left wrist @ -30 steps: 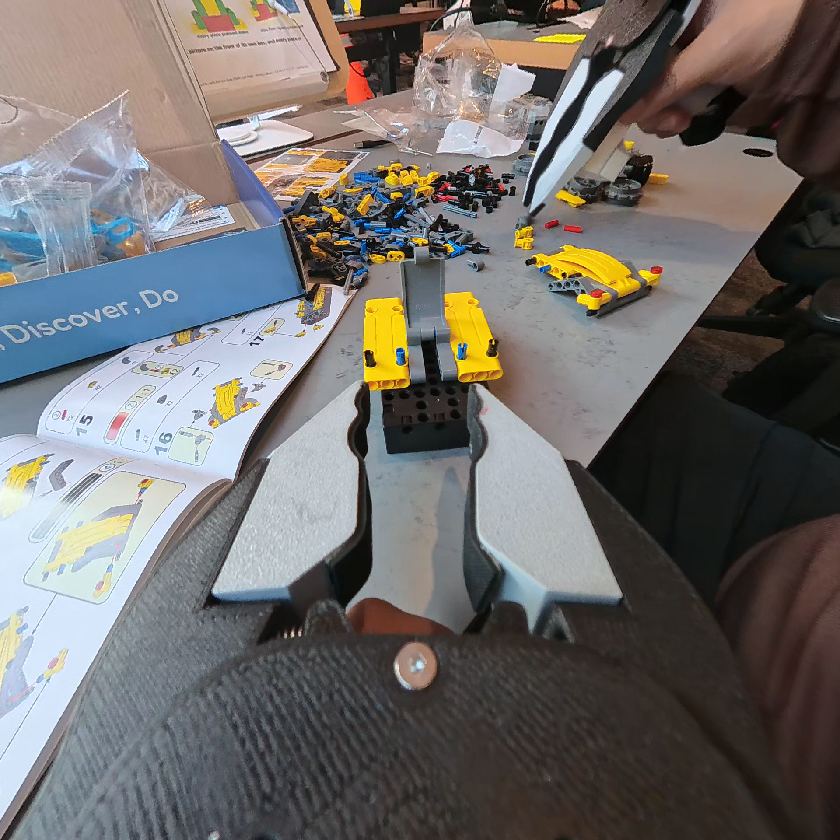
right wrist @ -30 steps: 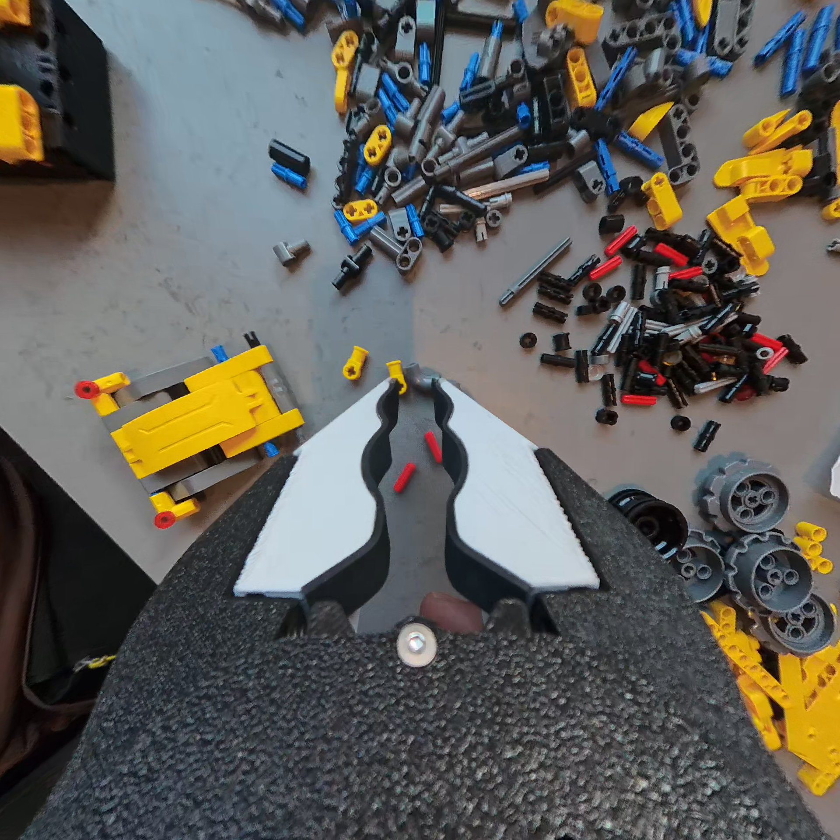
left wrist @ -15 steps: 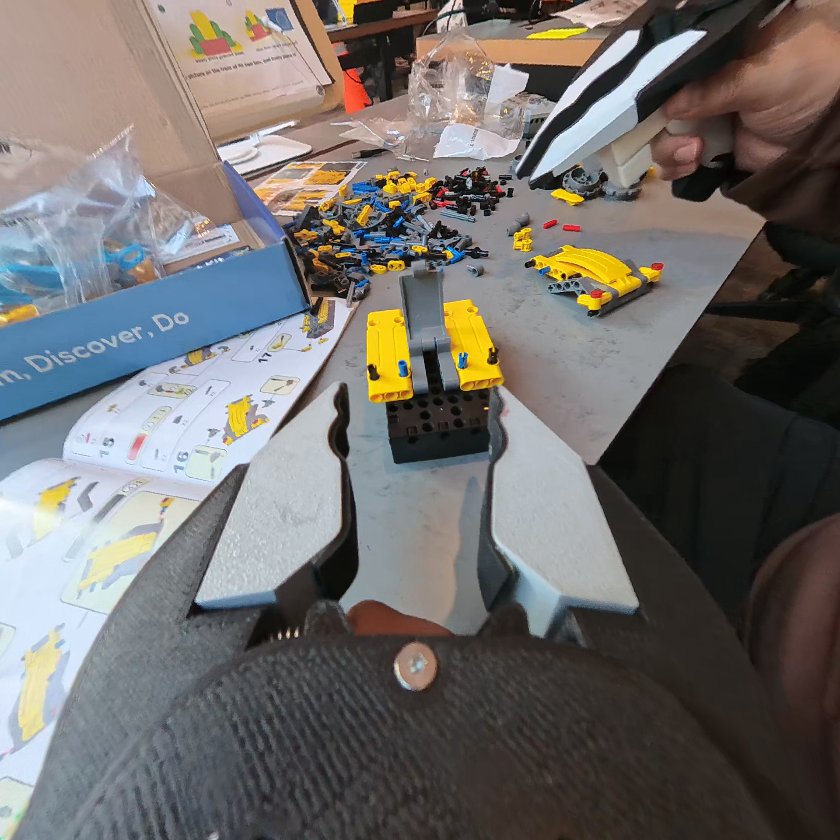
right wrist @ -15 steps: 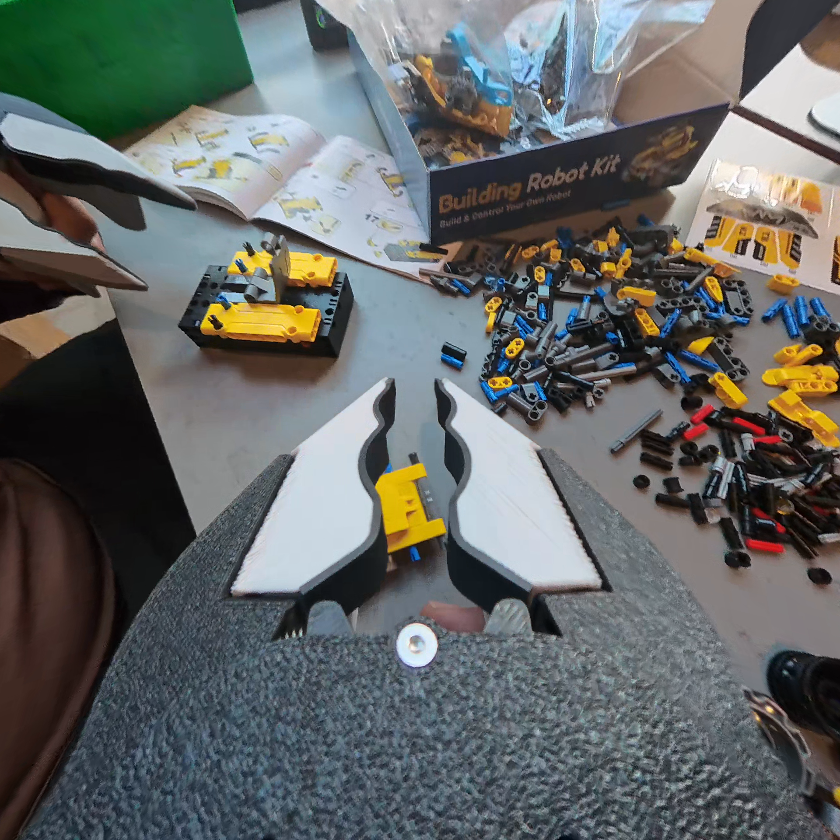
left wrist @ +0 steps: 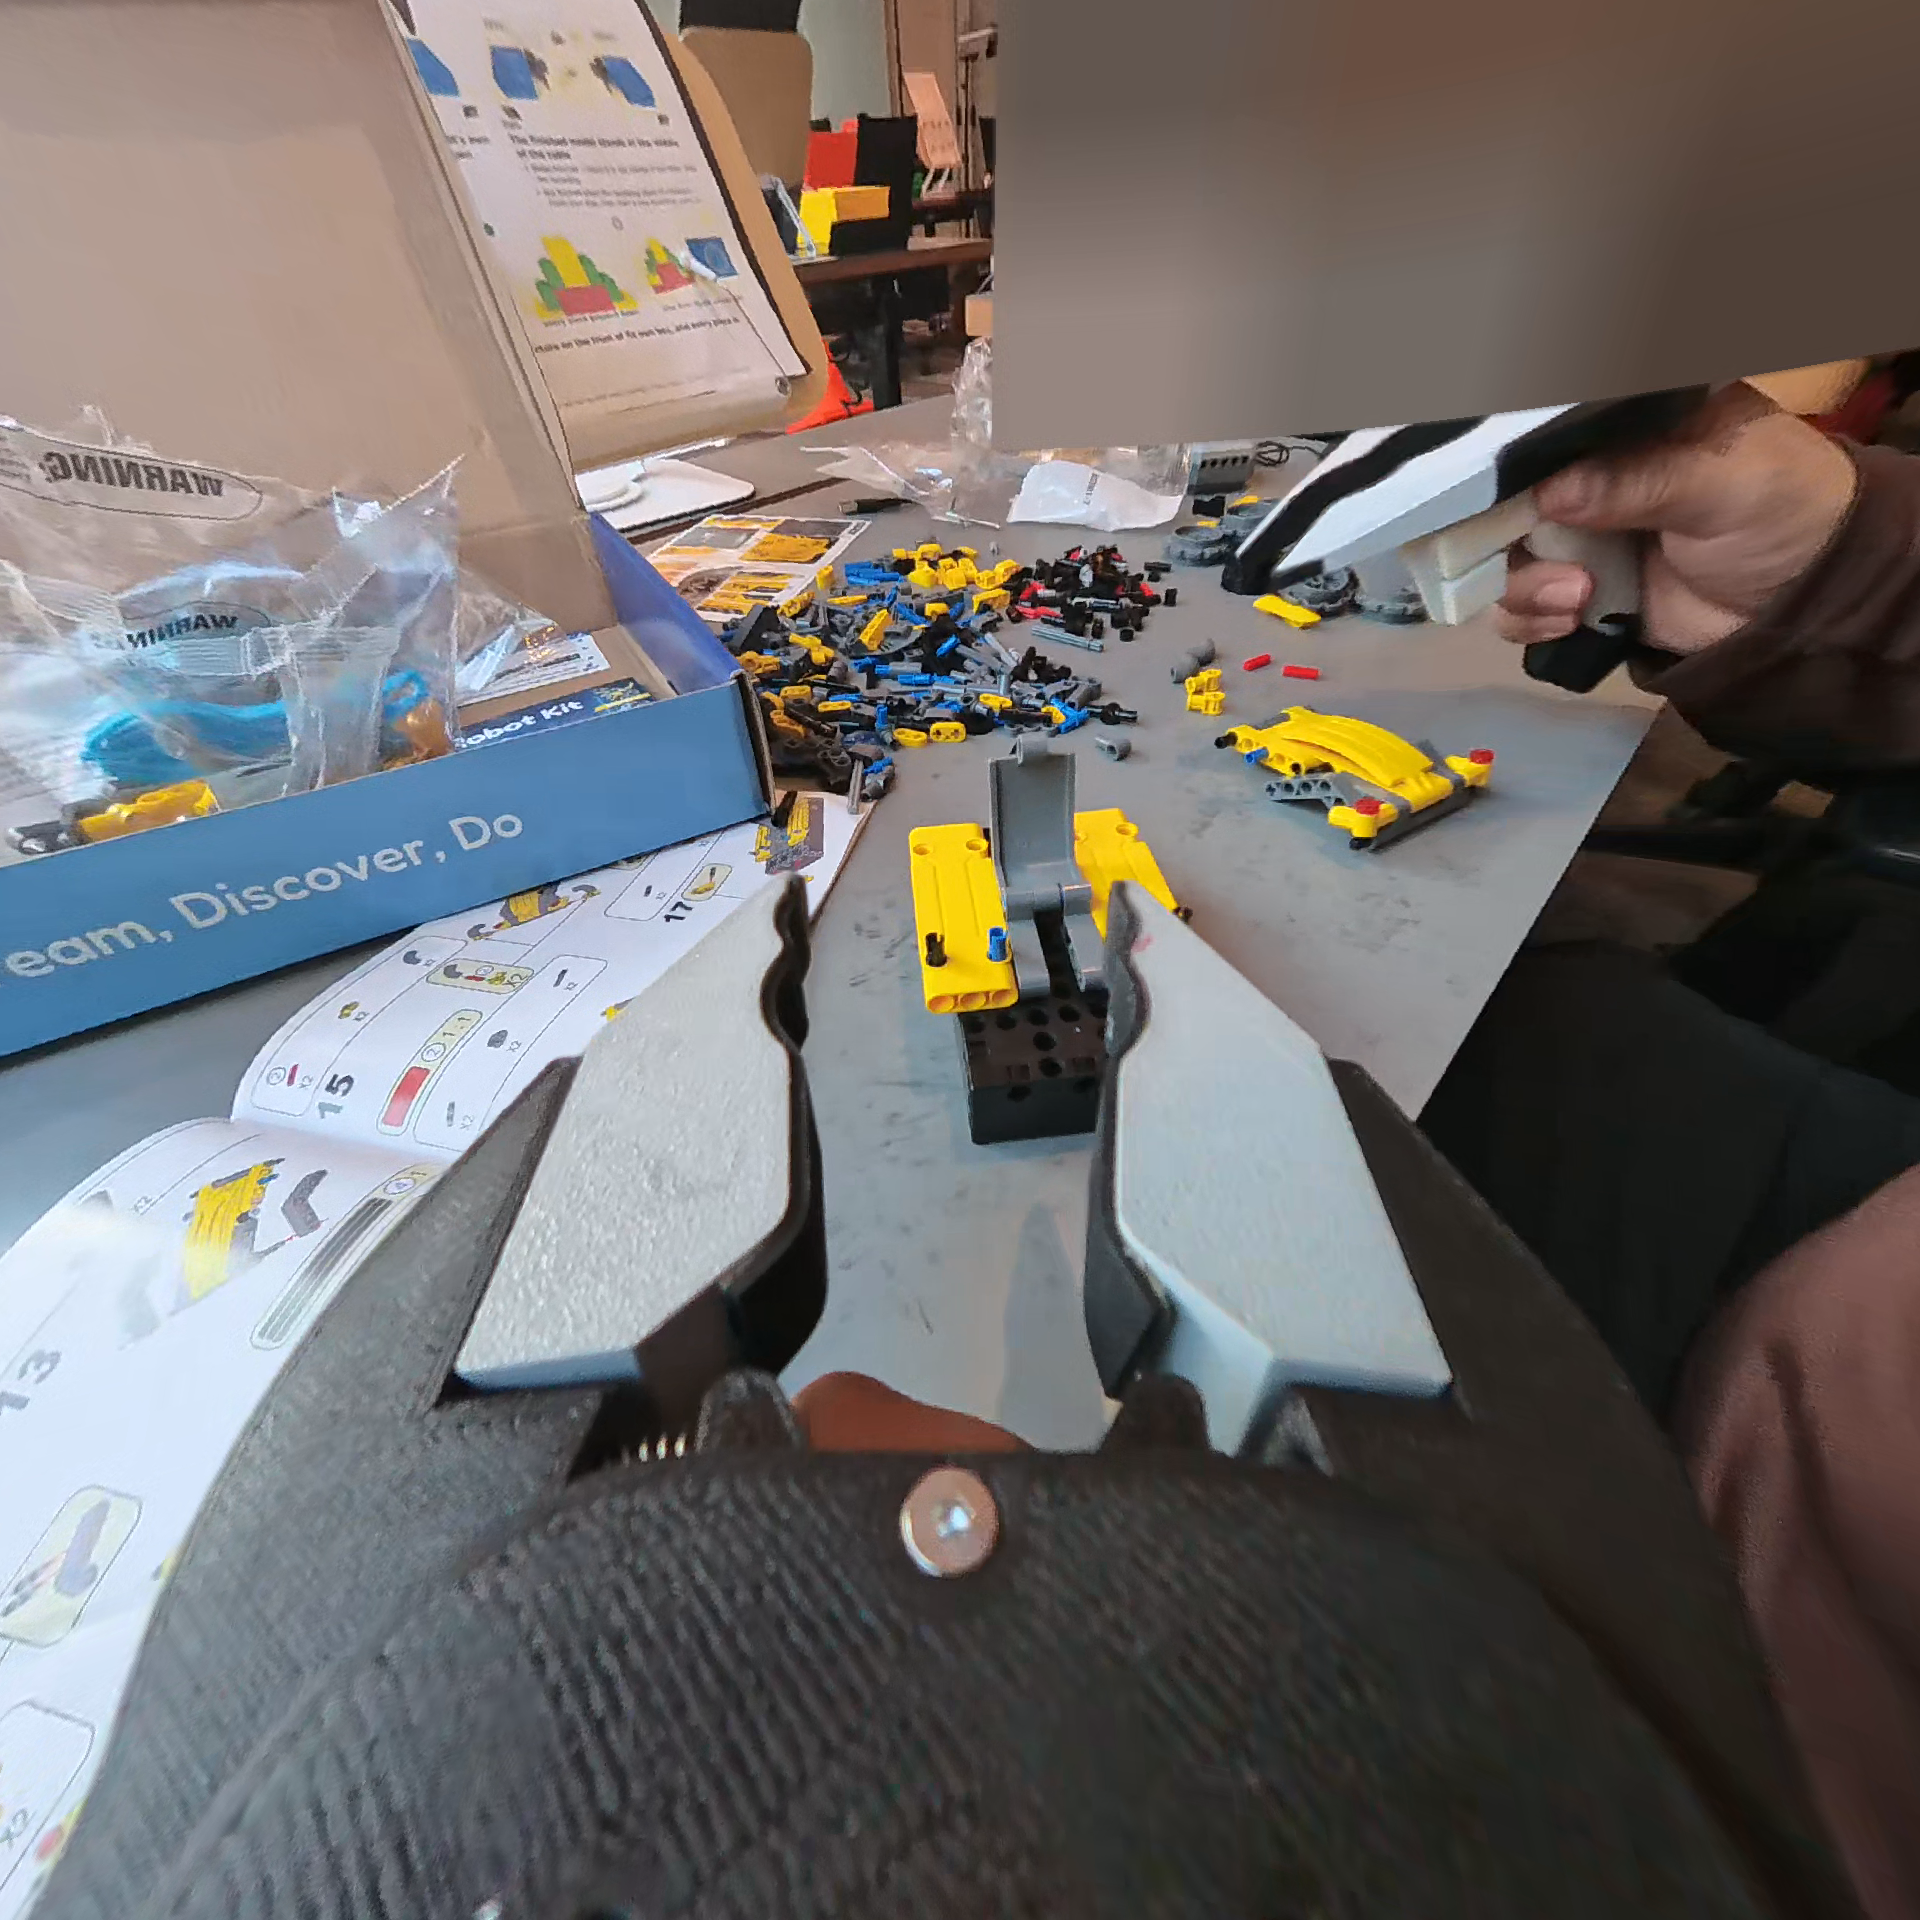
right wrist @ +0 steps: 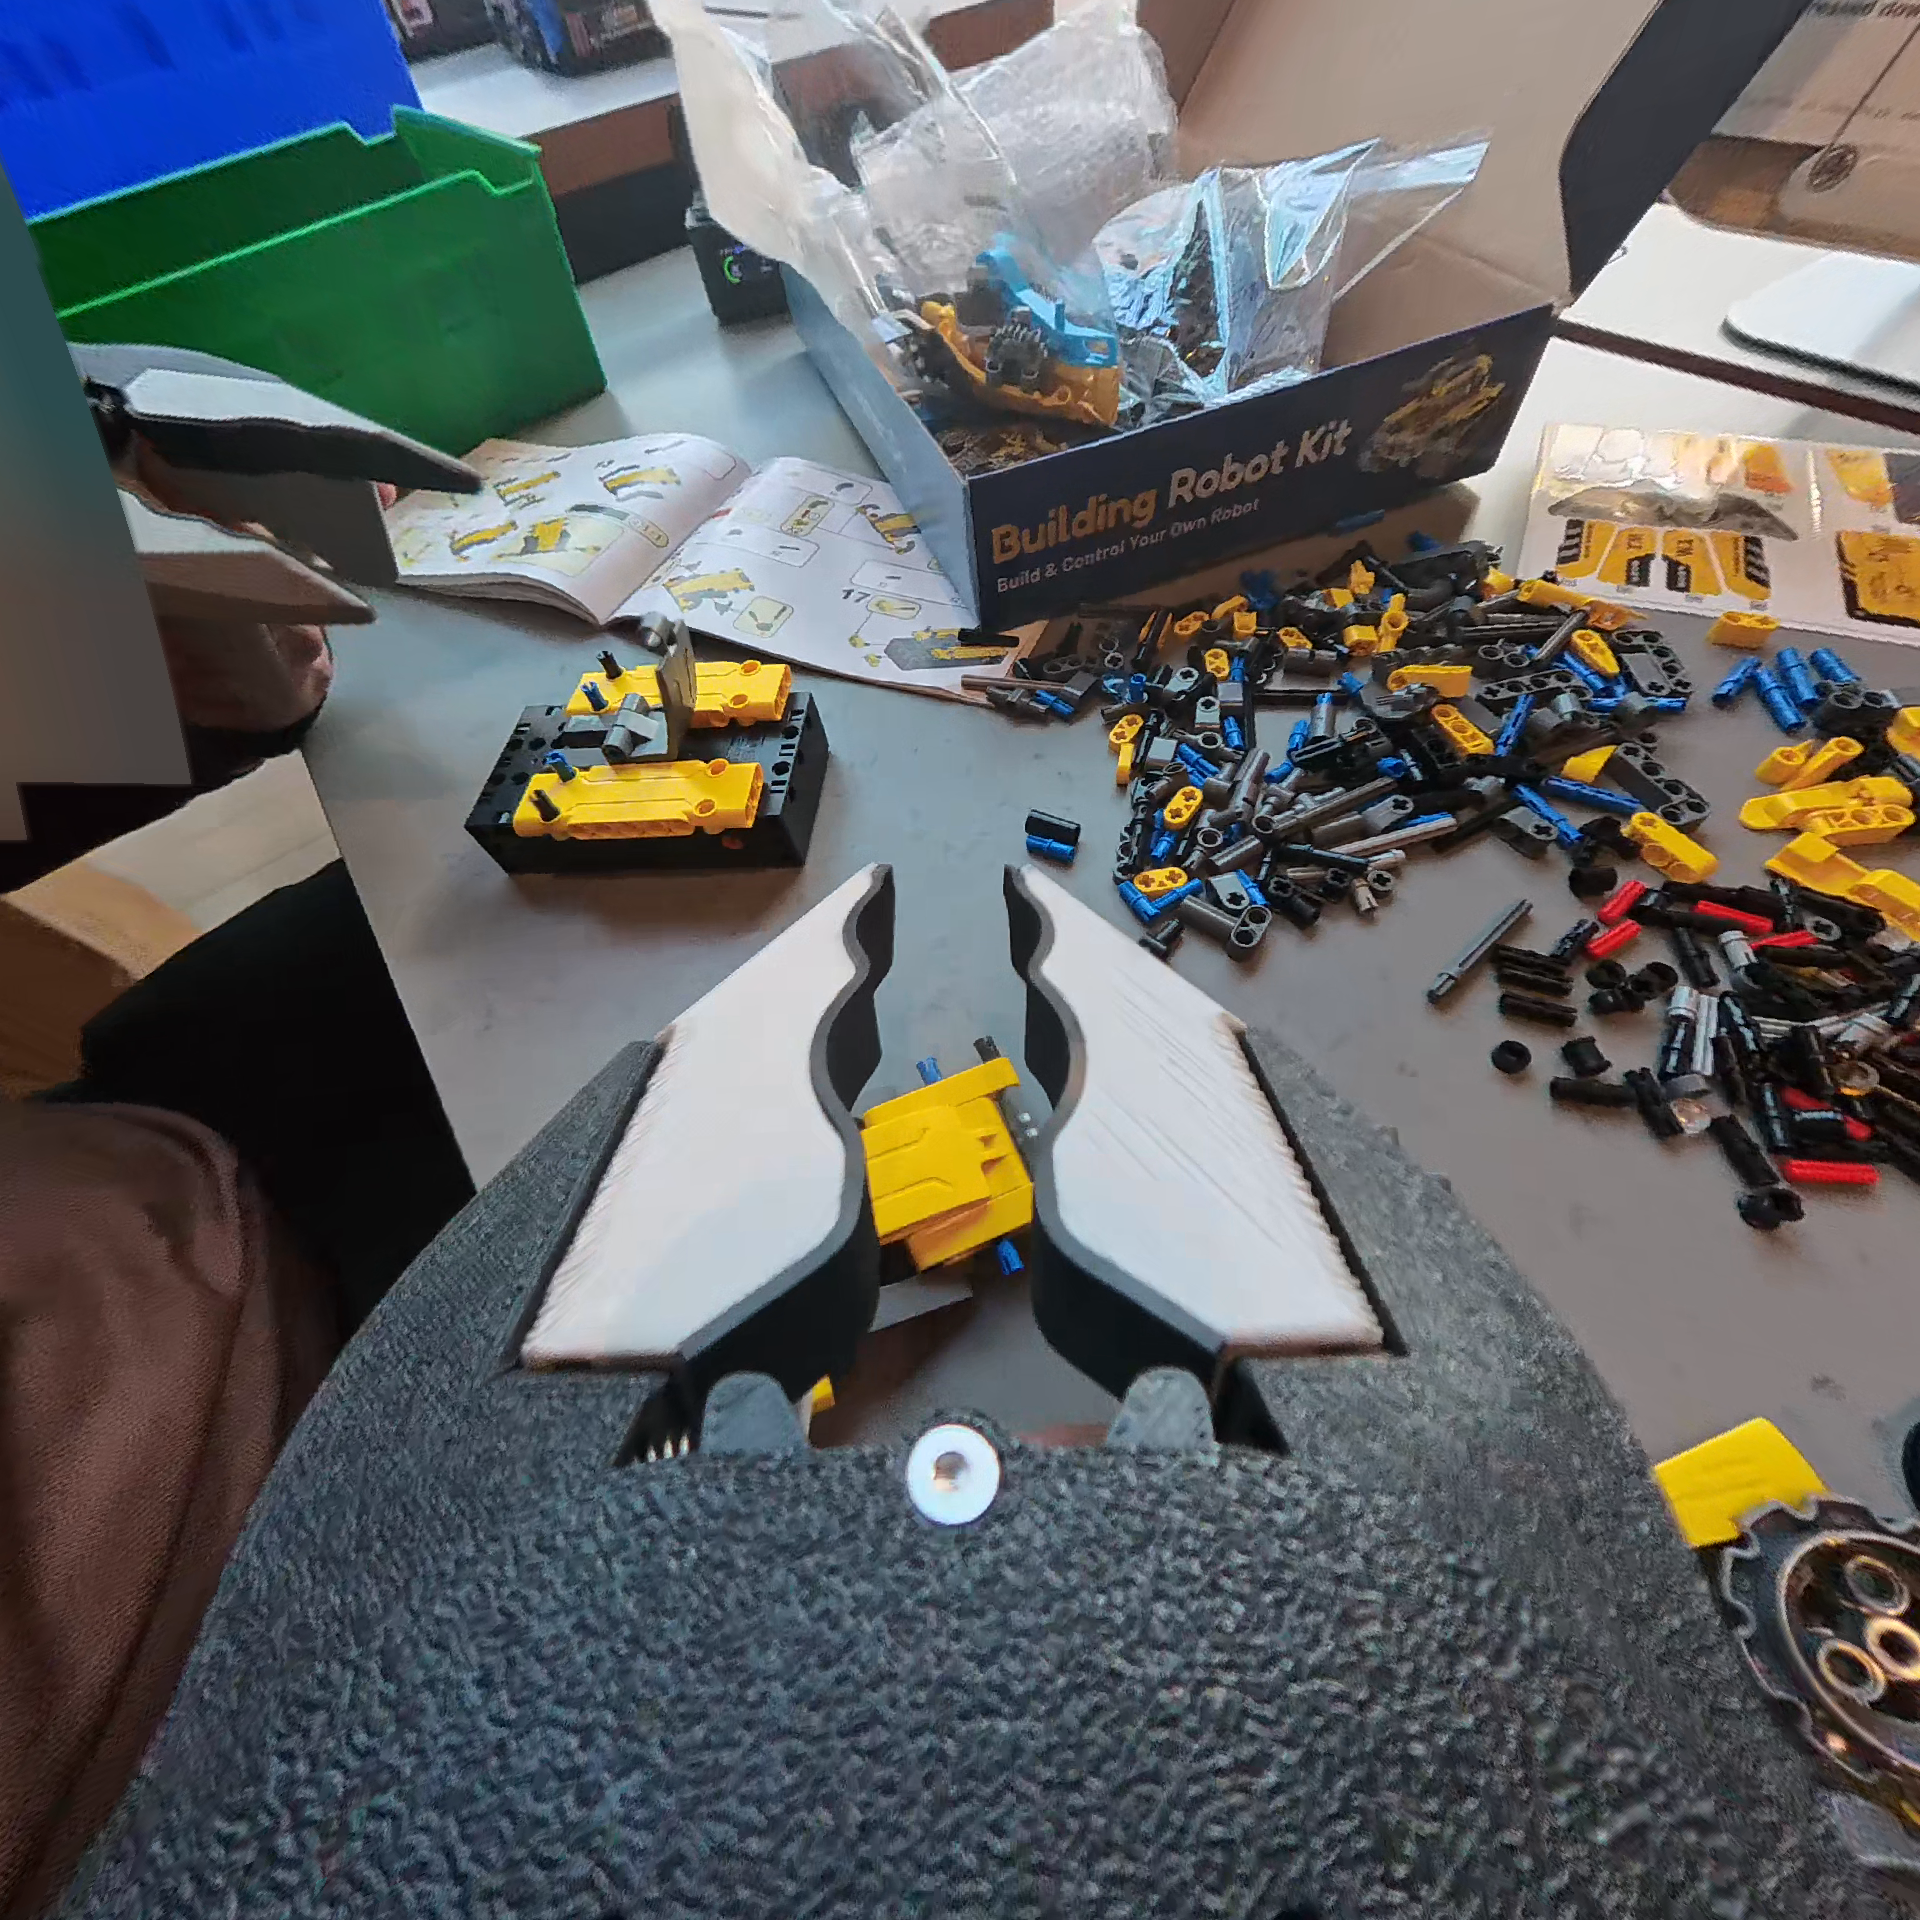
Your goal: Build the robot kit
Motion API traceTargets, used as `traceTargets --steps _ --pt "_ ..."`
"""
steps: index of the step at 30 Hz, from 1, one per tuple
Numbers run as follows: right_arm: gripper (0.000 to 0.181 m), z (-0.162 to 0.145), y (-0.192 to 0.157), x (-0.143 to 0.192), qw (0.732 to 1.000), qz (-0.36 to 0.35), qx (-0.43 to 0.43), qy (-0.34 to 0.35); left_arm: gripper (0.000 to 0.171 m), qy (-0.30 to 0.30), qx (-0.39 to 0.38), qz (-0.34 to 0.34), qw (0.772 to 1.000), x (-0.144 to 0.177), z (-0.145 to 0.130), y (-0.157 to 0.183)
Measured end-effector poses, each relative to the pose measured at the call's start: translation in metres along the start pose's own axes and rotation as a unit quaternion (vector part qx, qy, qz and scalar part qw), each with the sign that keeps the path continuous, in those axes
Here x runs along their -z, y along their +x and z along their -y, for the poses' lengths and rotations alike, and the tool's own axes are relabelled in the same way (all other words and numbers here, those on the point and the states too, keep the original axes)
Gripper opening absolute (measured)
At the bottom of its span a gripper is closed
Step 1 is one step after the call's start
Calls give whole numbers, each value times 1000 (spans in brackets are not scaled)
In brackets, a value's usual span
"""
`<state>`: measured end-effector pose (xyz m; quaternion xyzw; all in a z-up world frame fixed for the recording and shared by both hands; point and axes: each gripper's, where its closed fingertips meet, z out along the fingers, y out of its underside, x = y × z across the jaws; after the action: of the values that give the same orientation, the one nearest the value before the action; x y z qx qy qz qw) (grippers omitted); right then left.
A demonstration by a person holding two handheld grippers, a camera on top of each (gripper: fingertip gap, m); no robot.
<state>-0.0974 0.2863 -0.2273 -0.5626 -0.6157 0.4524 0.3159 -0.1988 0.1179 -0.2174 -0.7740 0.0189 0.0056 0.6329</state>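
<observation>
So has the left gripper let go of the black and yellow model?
Yes. The left gripper opened and drew back toward the booklet; the model stays put.

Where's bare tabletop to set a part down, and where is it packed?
Free: the grey table between the black base, the near edge and the right gripper; also a strip between base and curved yellow assembly. Crowded: the loose parts pile right of the base, the booklet and box behind it. Both grippers are empty, left gripper open.

Surface (right wrist: 623, 966) grey, scuffed. Base block (right wrist: 727, 821) black, yellow panels on top. Box (right wrist: 1195, 509) navy with yellow lettering. Loose parts (right wrist: 1455, 748) yellow, blue, black, red. Bin (right wrist: 312, 281) green.
</observation>
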Motion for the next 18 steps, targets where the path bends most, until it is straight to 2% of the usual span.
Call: traceTargets --steps 2,6,7,9,12,15,18 --pt "22 2 2 0 1000 -20 8 11 55 2 4 -9 1000 1 0 1" --pt "18 29 15 2 994 -61 26 89 56 14 43 -24 999 2 3 -3" --pt "14 34 23 2 991 -84 48 96 56 26 59 -36 997 3 6 -1" --pt "18 46 37 4 983 -123 71 113 55 42 94 -83 991 2 11 6" --pt "6 49 56 4 969 -186 116 115 58 42 144 -110 983 0 12 4" --pt "13 41 64 -3 972 -193 103 87 56 60 127 -116 983 5 16 8" --pt "12 44 50 3 974 -177 97 101 56 79 136 -117 981 13 16 8"
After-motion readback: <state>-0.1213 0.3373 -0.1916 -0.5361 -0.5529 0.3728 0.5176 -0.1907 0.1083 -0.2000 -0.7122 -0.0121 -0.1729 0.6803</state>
